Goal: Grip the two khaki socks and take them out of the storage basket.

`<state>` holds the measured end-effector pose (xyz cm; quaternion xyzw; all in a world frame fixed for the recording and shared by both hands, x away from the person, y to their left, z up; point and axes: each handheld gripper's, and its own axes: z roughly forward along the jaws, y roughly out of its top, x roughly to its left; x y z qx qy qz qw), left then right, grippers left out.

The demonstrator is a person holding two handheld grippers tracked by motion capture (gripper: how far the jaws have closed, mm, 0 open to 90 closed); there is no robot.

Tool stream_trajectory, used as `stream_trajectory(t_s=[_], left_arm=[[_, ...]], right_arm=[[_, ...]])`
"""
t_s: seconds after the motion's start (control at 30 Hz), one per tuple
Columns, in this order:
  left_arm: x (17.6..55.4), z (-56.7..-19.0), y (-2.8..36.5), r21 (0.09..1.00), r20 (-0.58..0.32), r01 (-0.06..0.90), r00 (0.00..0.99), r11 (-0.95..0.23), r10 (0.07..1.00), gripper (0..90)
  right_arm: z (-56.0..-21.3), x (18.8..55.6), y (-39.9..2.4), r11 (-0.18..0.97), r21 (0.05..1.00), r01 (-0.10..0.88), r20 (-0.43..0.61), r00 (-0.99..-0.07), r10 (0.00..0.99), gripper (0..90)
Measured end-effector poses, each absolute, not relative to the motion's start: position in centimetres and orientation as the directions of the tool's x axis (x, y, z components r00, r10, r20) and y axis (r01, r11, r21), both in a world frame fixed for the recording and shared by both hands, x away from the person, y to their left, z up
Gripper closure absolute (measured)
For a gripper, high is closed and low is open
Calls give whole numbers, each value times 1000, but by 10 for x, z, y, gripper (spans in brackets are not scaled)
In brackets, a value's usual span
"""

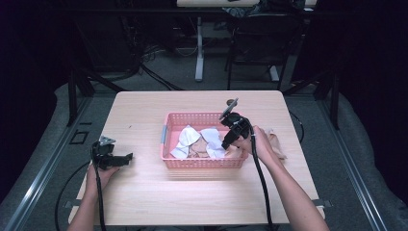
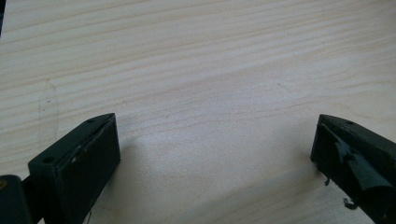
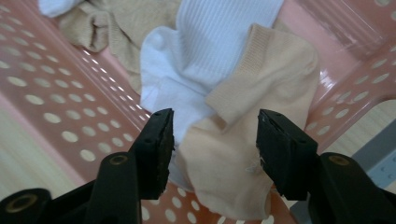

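Right now the right claw is down inside the pink basket, at its right end in the high view, w/ jaws partly apart and a beige sock between them. Pads aren't pressing the fabric yet in the right gripper view (gaps show on both sides), so released, not grasping. The beige sock lies on top of a white sock, both on the basket floor; more socks are piled further back. In the high view, more beige fabric sits on the tabletop just beside the basket's right side, behind the right hand. Left claw rests low over bare tabletop, well apart from the basket, jaws wide apart, nothing between them.
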<state>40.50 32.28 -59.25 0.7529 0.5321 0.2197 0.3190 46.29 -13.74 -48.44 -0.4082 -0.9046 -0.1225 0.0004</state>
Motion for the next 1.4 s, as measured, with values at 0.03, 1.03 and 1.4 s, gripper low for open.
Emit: stream_trajectory(t_s=[0.03,1.03,1.4], left_arm=[[405,-593,323,714,-9,661,338,-230,941,11],[405,-593,323,714,-9,661,337,-230,941,11],[405,-593,323,715,-9,660,339,-231,941,11]], right_arm=[[-487,463,-136,631,221,744,103,-661,743,495],[-507,479,-131,622,154,768,54,-635,770,849],[-491,472,-133,630,212,747,70,-655,753,852]])
